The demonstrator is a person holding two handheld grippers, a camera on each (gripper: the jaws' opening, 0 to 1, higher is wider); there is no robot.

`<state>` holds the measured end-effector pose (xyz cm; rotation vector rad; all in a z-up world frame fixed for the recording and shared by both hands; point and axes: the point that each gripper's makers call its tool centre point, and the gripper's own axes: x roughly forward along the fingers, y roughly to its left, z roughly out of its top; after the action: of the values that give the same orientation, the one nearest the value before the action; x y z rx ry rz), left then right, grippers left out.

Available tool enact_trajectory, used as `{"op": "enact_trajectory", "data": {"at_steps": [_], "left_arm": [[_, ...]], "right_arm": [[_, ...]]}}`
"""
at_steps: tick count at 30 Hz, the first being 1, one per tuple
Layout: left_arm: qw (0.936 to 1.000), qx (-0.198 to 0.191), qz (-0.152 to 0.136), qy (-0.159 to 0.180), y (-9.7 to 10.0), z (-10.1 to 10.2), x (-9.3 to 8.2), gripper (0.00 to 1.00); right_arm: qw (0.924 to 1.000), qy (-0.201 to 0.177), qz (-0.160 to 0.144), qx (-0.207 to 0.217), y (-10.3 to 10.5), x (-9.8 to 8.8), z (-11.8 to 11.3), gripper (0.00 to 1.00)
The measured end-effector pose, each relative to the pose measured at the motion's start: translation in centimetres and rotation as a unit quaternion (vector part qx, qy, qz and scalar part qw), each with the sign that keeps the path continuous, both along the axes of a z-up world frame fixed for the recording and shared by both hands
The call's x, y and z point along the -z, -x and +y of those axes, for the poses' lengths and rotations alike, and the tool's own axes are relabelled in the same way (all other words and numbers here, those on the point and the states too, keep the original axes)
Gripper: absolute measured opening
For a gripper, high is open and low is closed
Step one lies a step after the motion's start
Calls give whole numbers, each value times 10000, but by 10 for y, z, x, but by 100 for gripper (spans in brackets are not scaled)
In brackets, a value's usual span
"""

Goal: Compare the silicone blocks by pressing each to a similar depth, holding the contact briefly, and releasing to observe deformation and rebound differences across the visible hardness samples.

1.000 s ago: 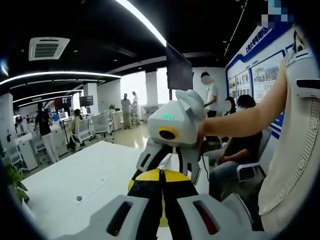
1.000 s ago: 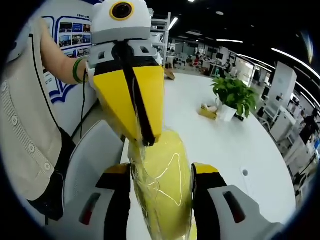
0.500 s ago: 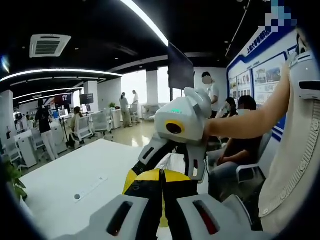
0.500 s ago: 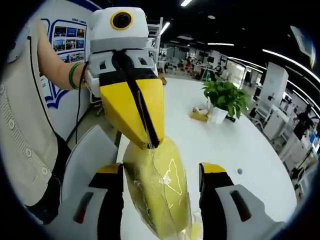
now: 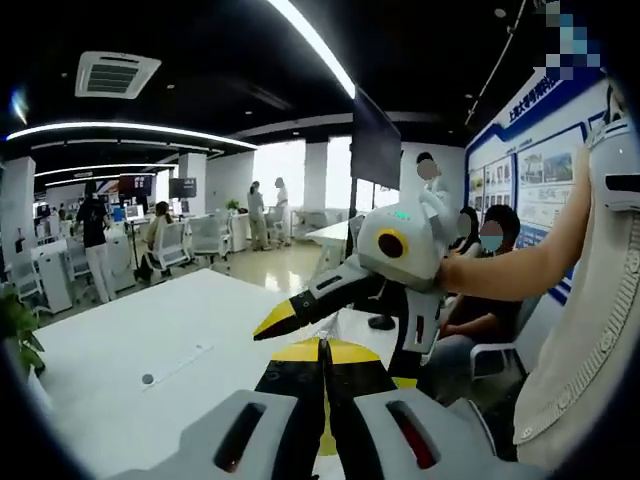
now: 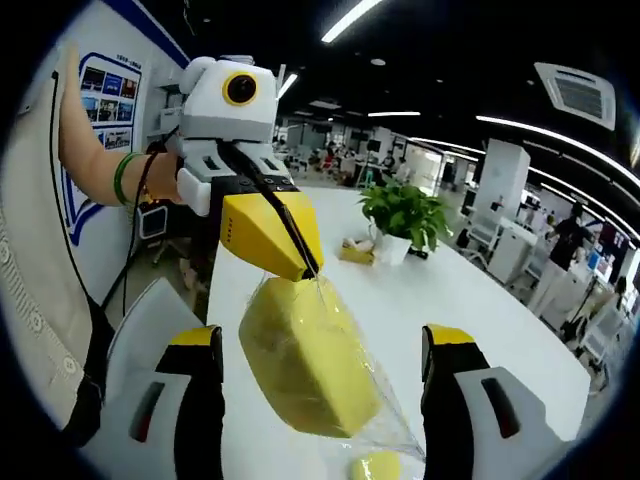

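A yellow silicone block (image 6: 305, 365) in clear plastic wrap hangs above the white table (image 6: 480, 300). My left gripper (image 6: 303, 266) comes down from the upper left, shut on the top of the block's wrap. My right gripper (image 6: 322, 335) stands open, with its jaws wide on either side of the block and touching neither side. In the left gripper view my left gripper (image 5: 322, 346) has its jaws pressed together, and the block is hidden under them. The right gripper (image 5: 336, 345) faces it from the right, jaws spread.
A second small yellow piece (image 6: 372, 467) lies on the table below the block. A potted plant (image 6: 400, 215) and a yellow item (image 6: 352, 250) stand further along the table. A white chair (image 6: 150, 310) is at the left, and a seated person (image 5: 490, 300) is beyond the table's end.
My right gripper's jaws have spread apart off the block's sides and drawn back. The block has filled out and hangs from the left gripper's hold.
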<state>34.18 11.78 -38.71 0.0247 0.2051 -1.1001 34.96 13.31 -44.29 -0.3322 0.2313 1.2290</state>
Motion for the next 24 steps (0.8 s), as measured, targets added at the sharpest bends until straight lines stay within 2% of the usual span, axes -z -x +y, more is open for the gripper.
{"op": "enact_trajectory", "data": {"at_steps": [5,8,15,20,21,24], "left_arm": [[9999,-65,91,52,-4,5,5,0],[9998,-103,140,83,-5,7,8,0],[9992,-242,277,153,-12,15,19,0],[9983,-364,405,191,-17,20,28,0],[9978,-410,476,221,-18,21,31,0],[9966,-530,582,247,-20,24,41,0]], "right_arm": [[9983,-420,-41,389,-4,-6,-8,78],[9939,-831,-58,725,-7,-12,-13,79],[9863,-1146,-36,1185,-5,-5,-30,82],[9798,-1350,129,1472,-1,3,-44,82],[9773,-1443,230,1534,3,5,-48,81],[9743,-1516,280,1643,11,10,-54,81]]}}
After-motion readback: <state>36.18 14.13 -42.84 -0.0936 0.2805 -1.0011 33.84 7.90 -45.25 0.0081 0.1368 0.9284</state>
